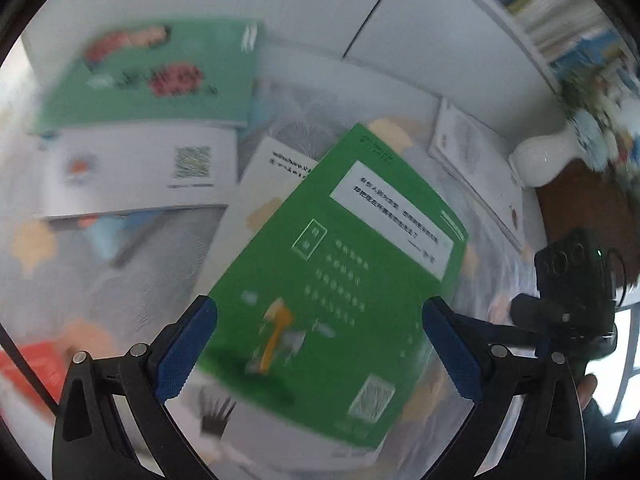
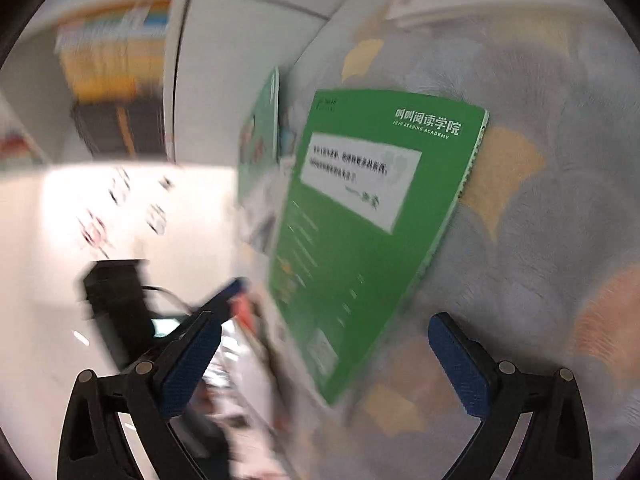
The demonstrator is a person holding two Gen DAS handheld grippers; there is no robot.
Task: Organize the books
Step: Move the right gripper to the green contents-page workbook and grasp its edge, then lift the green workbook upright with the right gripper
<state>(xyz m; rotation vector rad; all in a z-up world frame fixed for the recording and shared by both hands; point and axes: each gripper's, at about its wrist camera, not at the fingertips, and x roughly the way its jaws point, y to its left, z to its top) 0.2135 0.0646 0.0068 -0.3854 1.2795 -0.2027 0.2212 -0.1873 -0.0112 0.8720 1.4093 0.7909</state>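
Note:
A bright green book [image 1: 340, 280] lies flat on the grey patterned cloth [image 1: 104, 268], on top of a white book [image 1: 264, 196]. My left gripper [image 1: 320, 344] is open, its blue pads either side of the green book's near part, above it. The same green book [image 2: 360, 220] shows in the right wrist view. My right gripper [image 2: 324, 364] is open and empty, with the book's near corner between its fingers. A paler green book [image 1: 160, 76] and a white book with a QR code [image 1: 140, 172] lie at the far left.
An open white book [image 1: 472, 168] lies at the far right of the cloth. A white vase [image 1: 548, 160] stands on a brown surface. A shelf of books [image 1: 560, 12] runs along the upper right. The other gripper's body [image 1: 576, 292] is at the right edge.

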